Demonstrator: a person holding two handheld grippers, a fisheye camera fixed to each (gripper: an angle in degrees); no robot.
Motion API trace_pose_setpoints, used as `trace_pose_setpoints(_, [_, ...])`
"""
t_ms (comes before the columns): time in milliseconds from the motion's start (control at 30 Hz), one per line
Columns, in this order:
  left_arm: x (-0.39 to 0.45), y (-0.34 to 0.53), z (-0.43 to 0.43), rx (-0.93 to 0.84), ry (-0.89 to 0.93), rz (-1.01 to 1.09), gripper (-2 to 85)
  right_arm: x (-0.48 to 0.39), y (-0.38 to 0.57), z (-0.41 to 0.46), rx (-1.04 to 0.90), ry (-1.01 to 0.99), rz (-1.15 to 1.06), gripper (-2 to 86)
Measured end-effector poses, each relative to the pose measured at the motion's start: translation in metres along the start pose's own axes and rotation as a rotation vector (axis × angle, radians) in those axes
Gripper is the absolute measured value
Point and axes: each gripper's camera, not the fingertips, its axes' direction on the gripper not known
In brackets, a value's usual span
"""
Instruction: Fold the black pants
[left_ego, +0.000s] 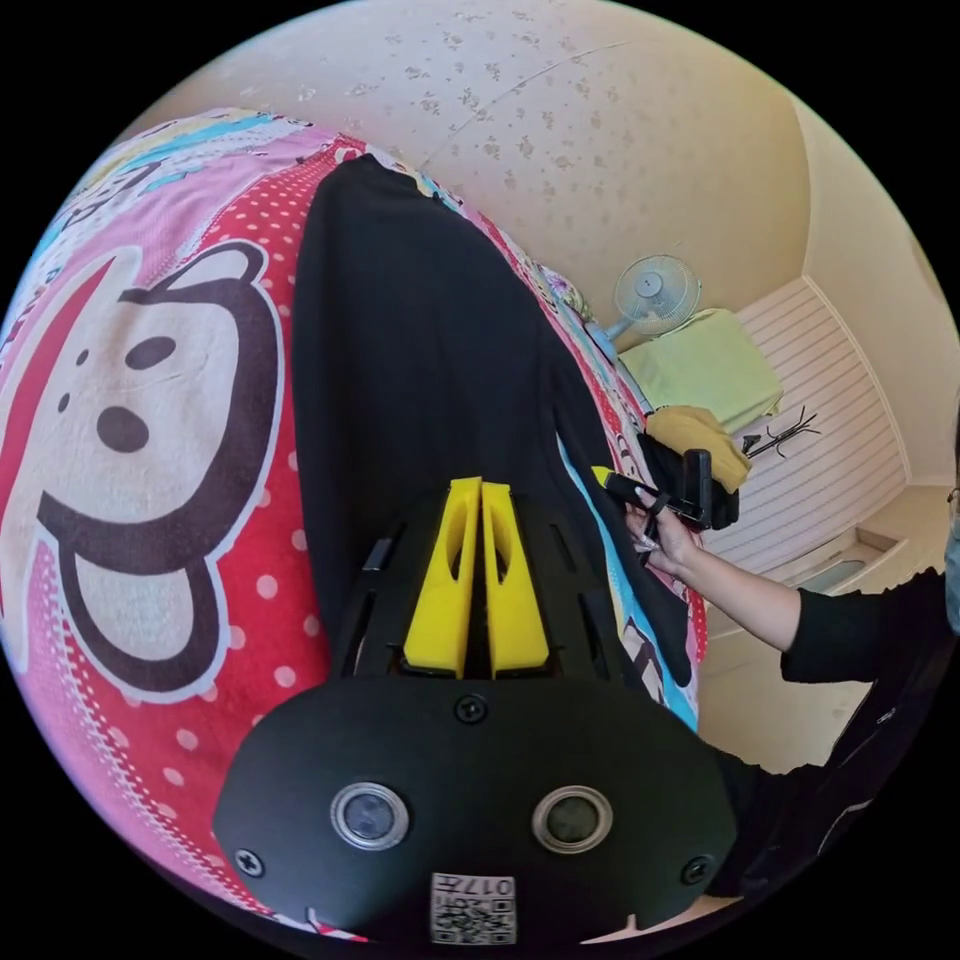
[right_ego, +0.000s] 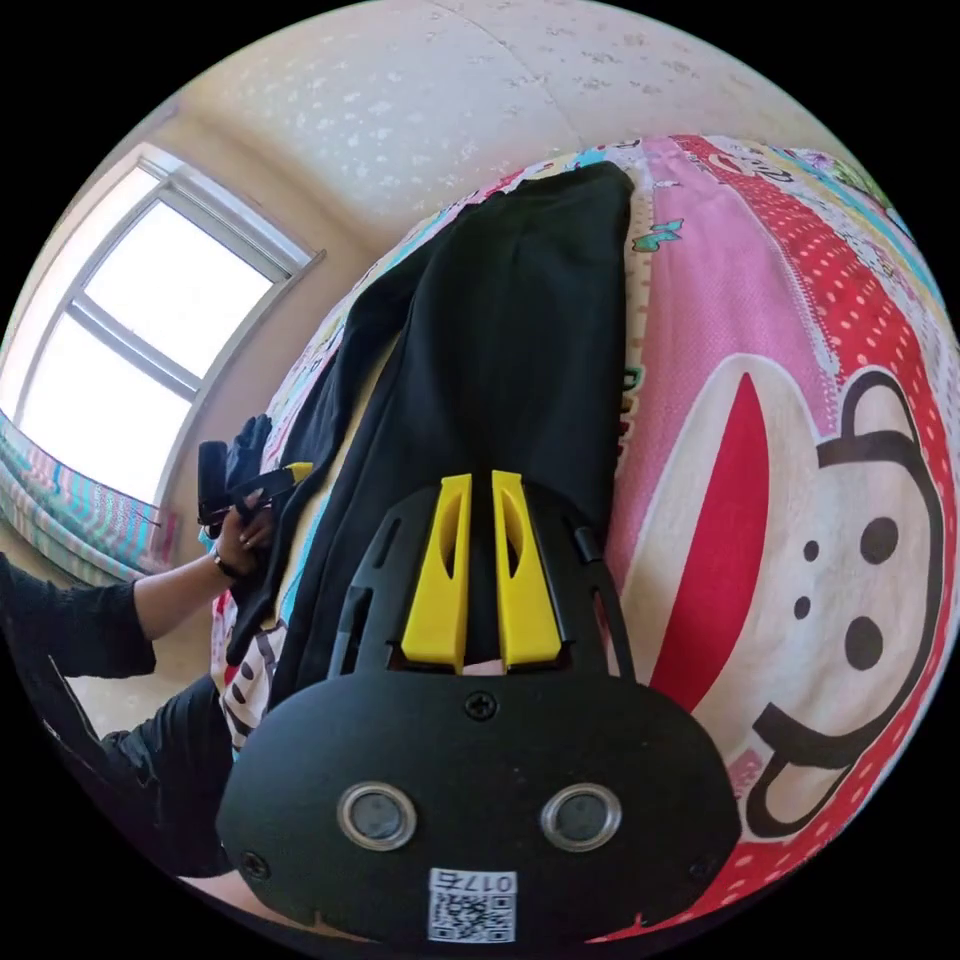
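Note:
The black pants (left_ego: 420, 380) lie stretched lengthwise on a cartoon-print bed cover (left_ego: 150, 430), running away from me. My left gripper (left_ego: 482, 488) has its yellow jaws pressed together on the near end of the cloth. Off to the right, a hand (left_ego: 668, 540) holds the right gripper (left_ego: 605, 478) at the pants' side edge. In the right gripper view the pants (right_ego: 510, 350) run up the frame, and the right gripper (right_ego: 478, 480) is closed with dark cloth in the narrow slit between its jaws. At that view's left the left gripper (right_ego: 290, 472) touches a long black strip of the pants.
A pink and red bed cover (right_ego: 800, 480) lies beside the pants. Past the bed stand a fan (left_ego: 655, 295), a green-covered piece of furniture (left_ego: 710, 365) and a coat stand (left_ego: 785, 435). A bright window (right_ego: 130, 340) sits beyond the bed. The person's dark sleeve (left_ego: 850, 630) reaches in.

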Motion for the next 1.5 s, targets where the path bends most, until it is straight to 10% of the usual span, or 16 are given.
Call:
trace_pose_setpoints(267, [0.052,0.020,-0.018,0.022,0.032,0.140,-1.0,-0.035,0.022,0.000,-0.002,0.244,-0.117,6.1])
trace_pose_setpoints(500, [0.101,0.093,-0.099,0.055,0.249,0.152,-0.5,-0.029,0.073,-0.034,0.096,-0.372,0.279,11.4])
trace_pose_setpoints(700, [0.162,0.251,-0.231,0.496,-0.361,0.080,11.7,-0.141,0.169,-0.021,0.075,-0.335,0.108,14.0])
trace_pose_setpoints(900, [0.141,0.268,-0.186,0.166,-0.132,-0.147,13.1,-0.157,0.250,-0.005,0.237,-0.367,0.212,15.1])
trace_pose_setpoints(1133, [0.205,0.285,-0.179,0.178,-0.383,-0.072,7.2,-0.179,0.294,0.002,0.275,-0.263,0.184,4.6])
trace_pose_setpoints(1500, [0.235,0.298,-0.317,0.266,-0.084,-0.030,5.0,-0.250,0.359,-0.041,0.460,-0.373,0.174,3.1])
